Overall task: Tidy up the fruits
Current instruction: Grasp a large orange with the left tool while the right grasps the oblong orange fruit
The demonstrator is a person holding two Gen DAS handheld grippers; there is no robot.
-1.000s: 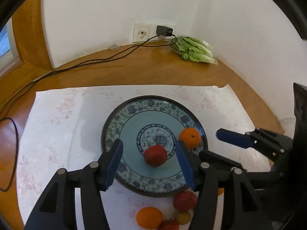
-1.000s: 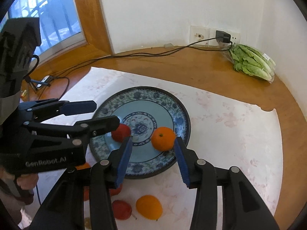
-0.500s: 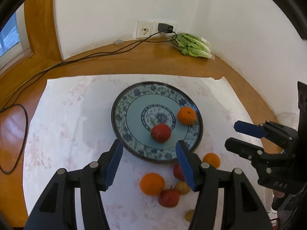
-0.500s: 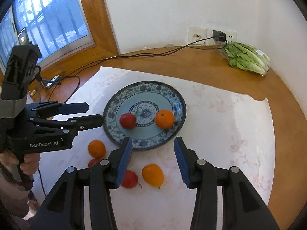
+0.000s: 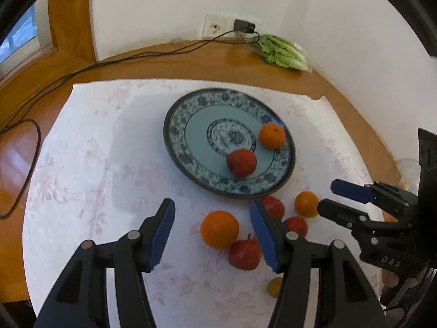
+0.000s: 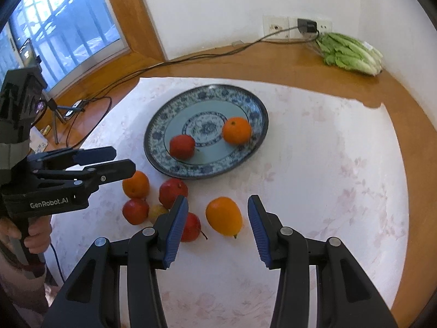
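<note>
Each black tool (image 6: 217,229) has blue ribbed pads (image 6: 176,229), silver screws, and white "GenRobot.AI" lettering.

White walls (image 6: 218,8) meet in a corner at about one o'clock. A wooden table (image 6: 273,63) fills the corner, with a wall socket (image 6: 275,26) above it at twelve. A wood-framed window (image 6: 54,27) with bars sits at ten o'clock, letting in bluish daylight. A black cable (image 5: 109,64) trails across the wood toward nine.
</note>
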